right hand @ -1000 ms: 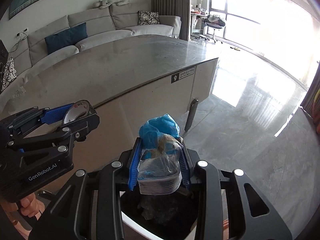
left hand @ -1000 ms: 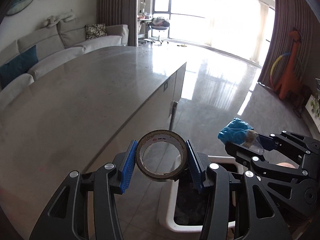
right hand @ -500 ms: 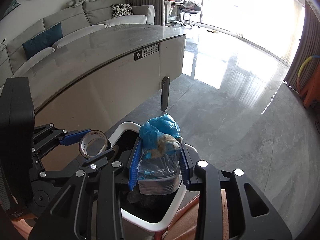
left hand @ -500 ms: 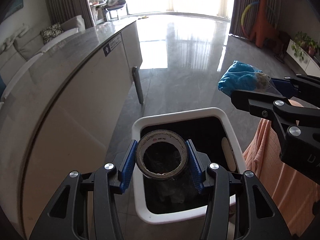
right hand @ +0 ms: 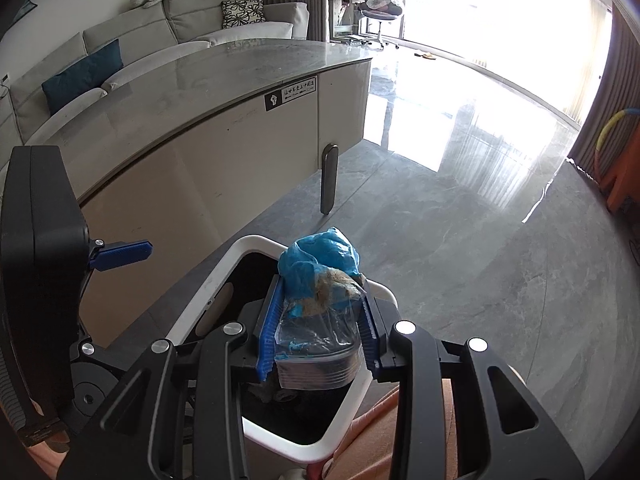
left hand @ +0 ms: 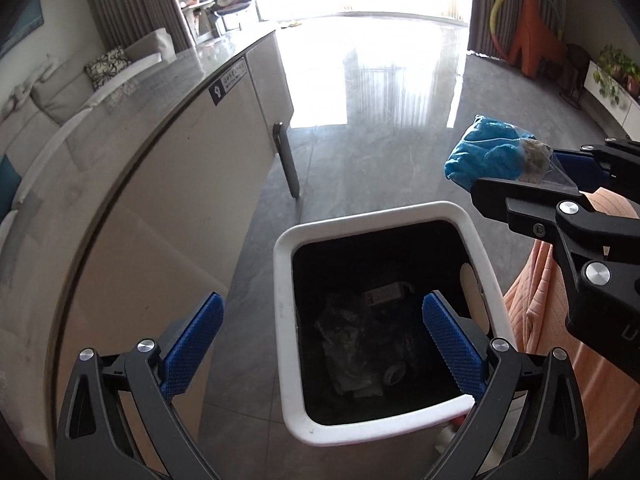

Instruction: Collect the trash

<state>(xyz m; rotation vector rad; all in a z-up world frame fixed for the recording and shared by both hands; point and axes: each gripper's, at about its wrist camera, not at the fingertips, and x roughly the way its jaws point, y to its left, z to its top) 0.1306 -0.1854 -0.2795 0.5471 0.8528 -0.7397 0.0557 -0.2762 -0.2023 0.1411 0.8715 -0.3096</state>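
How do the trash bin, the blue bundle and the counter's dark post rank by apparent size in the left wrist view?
1. Trash bin, largest.
2. Blue bundle.
3. Dark post; thinner but longer, and farther away, so the order of 2 and 3 is unsure.

Bin (left hand: pixel 286 320) on floor (left hand: pixel 380 128) beside counter (left hand: pixel 132 184), trash (left hand: pixel 360 344) in bin; sofa (right hand: pixel 132 44) behind counter

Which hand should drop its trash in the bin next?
Probably the right. The right gripper is clamped on a clear bag of blue trash above the white bin. The left gripper has just opened wide, with nothing between its fingers.
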